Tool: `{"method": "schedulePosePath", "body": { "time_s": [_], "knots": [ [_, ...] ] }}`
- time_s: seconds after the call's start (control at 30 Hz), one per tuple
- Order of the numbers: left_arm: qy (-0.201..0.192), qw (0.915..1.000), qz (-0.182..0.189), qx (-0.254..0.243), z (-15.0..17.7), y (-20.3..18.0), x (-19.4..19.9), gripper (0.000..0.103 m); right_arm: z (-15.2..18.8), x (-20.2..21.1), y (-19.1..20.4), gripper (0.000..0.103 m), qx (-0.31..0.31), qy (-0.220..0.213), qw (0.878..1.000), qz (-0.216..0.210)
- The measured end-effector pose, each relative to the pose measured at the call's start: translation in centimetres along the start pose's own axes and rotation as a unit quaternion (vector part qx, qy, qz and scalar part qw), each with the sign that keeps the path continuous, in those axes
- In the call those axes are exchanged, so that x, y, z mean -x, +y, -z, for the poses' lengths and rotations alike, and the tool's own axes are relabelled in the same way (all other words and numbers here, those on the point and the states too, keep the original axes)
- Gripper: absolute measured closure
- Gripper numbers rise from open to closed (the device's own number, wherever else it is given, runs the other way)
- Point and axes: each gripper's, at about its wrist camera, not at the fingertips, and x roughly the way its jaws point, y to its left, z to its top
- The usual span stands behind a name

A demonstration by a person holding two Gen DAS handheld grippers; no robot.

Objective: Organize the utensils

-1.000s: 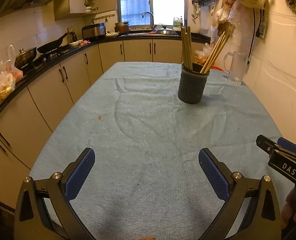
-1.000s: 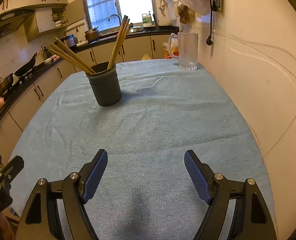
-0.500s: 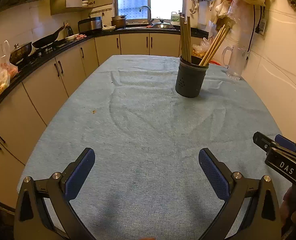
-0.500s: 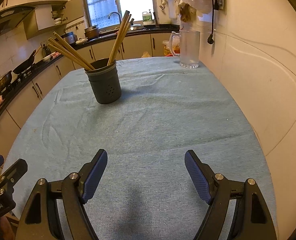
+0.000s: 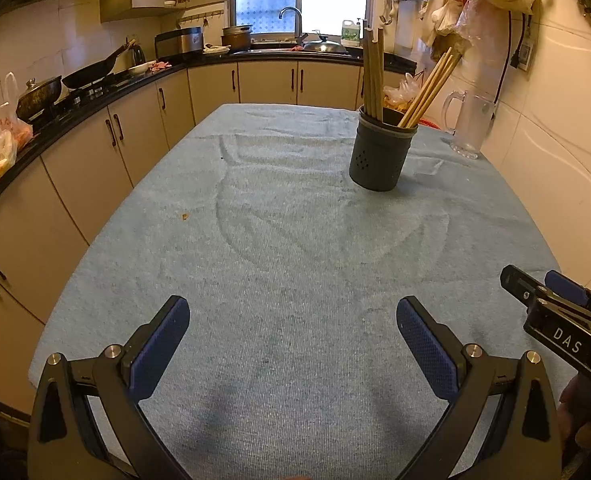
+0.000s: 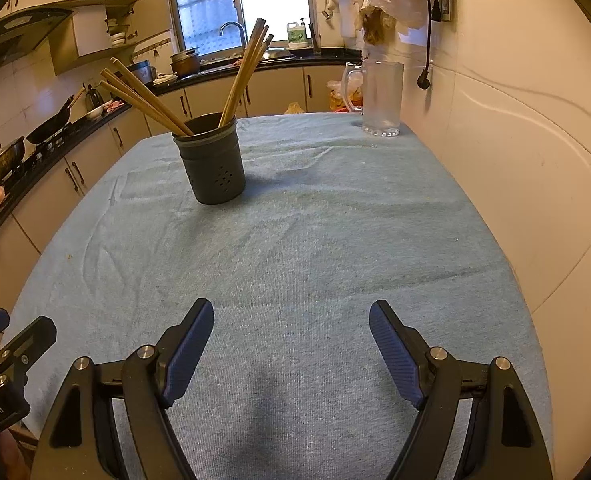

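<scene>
A blue towel-like cloth (image 5: 295, 280) covers the table. A clear glass mug (image 6: 379, 98) stands at its far right corner beside the tiled wall. On the left counter a wok (image 5: 95, 74) and a lidded pot (image 5: 39, 94) sit on the stove; a faucet (image 5: 291, 16) rises below the window.

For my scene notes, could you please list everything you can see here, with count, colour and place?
Utensil holder: one, dark grey, far half of table.
Chopsticks: two bunches, exact count unclear, wooden, standing in holder.
Glass mug: one, clear, far corner by the wall.
Tablecloth: one, light blue, covers table.
Wok: one, black, on the stove.
Faucet: one, metal, under the window.
Left gripper: open, empty, above the near cloth.
Right gripper: open, empty, likewise.
</scene>
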Motion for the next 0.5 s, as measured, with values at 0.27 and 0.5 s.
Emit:
{"method": "schedulePosePath", "body": {
  "time_s": [0.27,0.5],
  "knots": [
    [0.01,1.0,0.001,0.0,0.2,-0.2,-0.6,0.0,0.2,-0.3,0.2,0.018,0.001,0.005,1.0,-0.002],
    [0.02,0.9998,0.0,0.003,0.3,0.0,-1.4,0.0,0.4,-0.9,0.5,0.018,0.005,0.013,1.0,-0.004]
  ]
}}
